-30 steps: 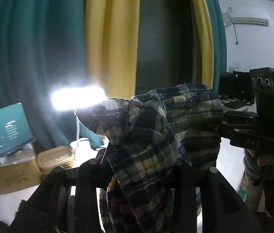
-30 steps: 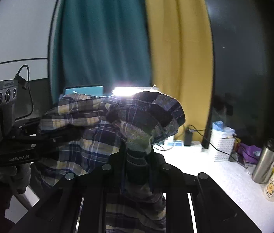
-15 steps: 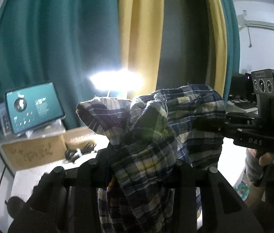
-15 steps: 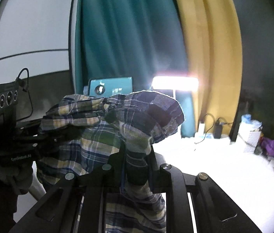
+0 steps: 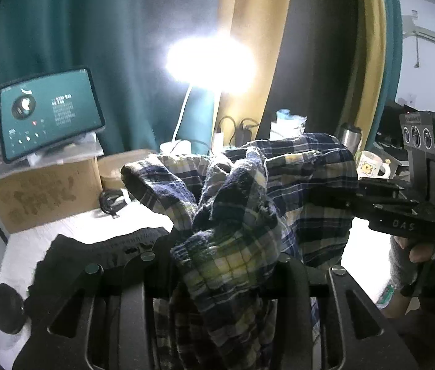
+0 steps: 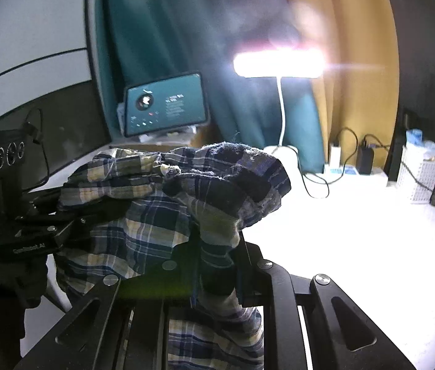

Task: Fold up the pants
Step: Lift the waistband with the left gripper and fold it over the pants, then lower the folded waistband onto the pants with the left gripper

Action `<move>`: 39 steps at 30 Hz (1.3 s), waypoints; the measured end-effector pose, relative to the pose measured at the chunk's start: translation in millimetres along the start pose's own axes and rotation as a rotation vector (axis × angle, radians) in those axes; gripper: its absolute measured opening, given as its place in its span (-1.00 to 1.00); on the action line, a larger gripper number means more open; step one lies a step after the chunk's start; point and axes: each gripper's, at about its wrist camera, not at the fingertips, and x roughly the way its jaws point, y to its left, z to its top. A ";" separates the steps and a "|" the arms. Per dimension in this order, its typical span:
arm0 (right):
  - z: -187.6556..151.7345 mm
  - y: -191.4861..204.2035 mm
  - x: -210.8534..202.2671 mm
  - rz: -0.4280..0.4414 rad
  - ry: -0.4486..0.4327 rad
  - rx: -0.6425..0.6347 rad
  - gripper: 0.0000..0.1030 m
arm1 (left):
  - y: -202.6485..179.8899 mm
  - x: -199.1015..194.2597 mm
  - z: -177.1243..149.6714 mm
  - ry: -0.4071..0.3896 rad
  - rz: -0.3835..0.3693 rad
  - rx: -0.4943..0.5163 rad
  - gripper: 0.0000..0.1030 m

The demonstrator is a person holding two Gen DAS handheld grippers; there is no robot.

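I have the plaid pants (image 5: 248,203) pinched in both tools and lifted off the table (image 6: 356,246). The left gripper (image 5: 226,265) is clamped on a bunched wad of cloth, and the right gripper (image 6: 217,265) is clamped on another wad just beside it; the fabric between them sags in a rumpled heap instead of hanging flat. The rest of the garment drops below both views, so I cannot tell how low it hangs.

As I judge it, the step in hand is to open the pants out before laying them down. To do that well I would draw the two tools apart along the edge until the cloth between them goes taut, keep both at one height so the legs hang even, then lower the far end onto the table first and drag toward me to smooth it.

For room, the right part of the table is bright and bare, the best landing spot. On the left a dark garment (image 5: 100,252) lies near, with a cardboard box (image 5: 41,191) and tablet (image 5: 51,117) behind. The lamp (image 6: 279,61), its cables (image 6: 319,182) and a white basket (image 6: 417,172) line the far edge, and a mug (image 5: 371,166) sits far right, so I would keep the swing low and short of them.
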 end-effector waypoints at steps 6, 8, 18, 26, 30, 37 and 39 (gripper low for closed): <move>-1.6 -20.6 33.7 0.000 0.044 0.040 -0.66 | 10.4 30.9 0.9 0.060 -0.001 -0.020 -0.31; -3.2 -28.4 45.8 0.001 0.063 0.055 -0.66 | 12.0 40.5 -0.2 0.082 -0.003 -0.027 -0.31; -17.7 -65.6 97.7 0.012 0.156 0.151 -0.66 | 30.0 93.7 -2.7 0.194 0.013 -0.049 -0.31; -24.7 -91.9 133.6 0.036 0.235 0.228 -0.65 | 45.9 128.0 -12.0 0.275 0.040 -0.089 -0.26; -29.4 -106.0 152.2 0.022 0.282 0.274 -0.43 | 53.9 142.1 -16.6 0.320 0.056 -0.115 -0.22; -32.2 -132.3 156.0 -0.076 0.280 0.304 0.03 | 68.0 150.3 -19.1 0.345 0.039 -0.166 -0.09; -31.5 -135.5 154.8 -0.116 0.275 0.283 0.02 | 68.5 150.6 -17.7 0.347 0.037 -0.169 -0.08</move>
